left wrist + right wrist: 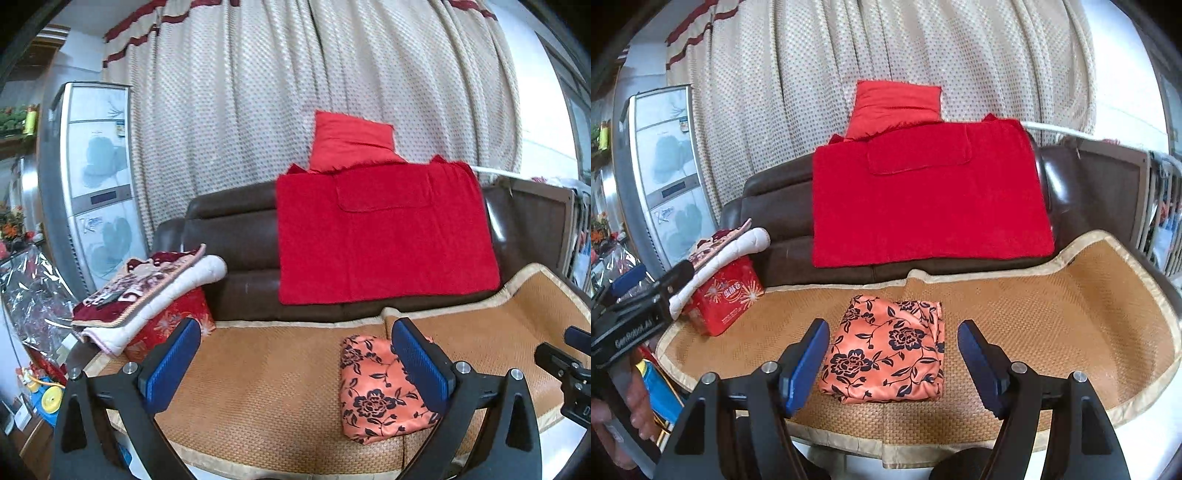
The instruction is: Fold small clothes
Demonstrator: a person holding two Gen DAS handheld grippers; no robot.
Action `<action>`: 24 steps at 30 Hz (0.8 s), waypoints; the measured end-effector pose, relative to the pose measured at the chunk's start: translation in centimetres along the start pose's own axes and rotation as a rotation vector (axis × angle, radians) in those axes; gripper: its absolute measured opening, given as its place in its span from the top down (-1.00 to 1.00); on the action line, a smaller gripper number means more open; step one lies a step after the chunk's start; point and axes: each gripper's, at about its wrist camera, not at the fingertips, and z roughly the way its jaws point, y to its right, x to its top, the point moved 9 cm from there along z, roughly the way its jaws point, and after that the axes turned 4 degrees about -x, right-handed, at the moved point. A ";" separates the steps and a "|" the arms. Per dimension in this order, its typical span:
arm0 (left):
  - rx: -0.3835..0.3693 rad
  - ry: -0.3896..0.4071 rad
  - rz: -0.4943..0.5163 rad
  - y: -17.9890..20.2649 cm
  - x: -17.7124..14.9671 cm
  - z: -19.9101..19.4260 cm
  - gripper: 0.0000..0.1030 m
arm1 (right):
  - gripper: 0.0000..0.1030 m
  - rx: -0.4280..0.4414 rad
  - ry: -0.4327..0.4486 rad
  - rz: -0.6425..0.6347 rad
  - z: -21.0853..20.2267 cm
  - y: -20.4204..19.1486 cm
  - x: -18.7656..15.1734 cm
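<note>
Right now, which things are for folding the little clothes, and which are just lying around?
For the job: flowery orange cloth, already folded on the woven mat; left gripper and right gripper, both open.

Just lying about: red towel, red pillow, red box, folded quilt.

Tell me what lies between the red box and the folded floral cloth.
Only bare woven mat lies between the red box and the floral cloth, seen in the right wrist view.

Bright, even light (fisheye-bent, dark corners)
</note>
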 end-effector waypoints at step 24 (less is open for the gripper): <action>-0.054 -0.002 -0.042 -1.2 -0.7 4.4 -1.00 | -0.47 0.005 -0.071 -0.022 5.5 -1.1 -0.9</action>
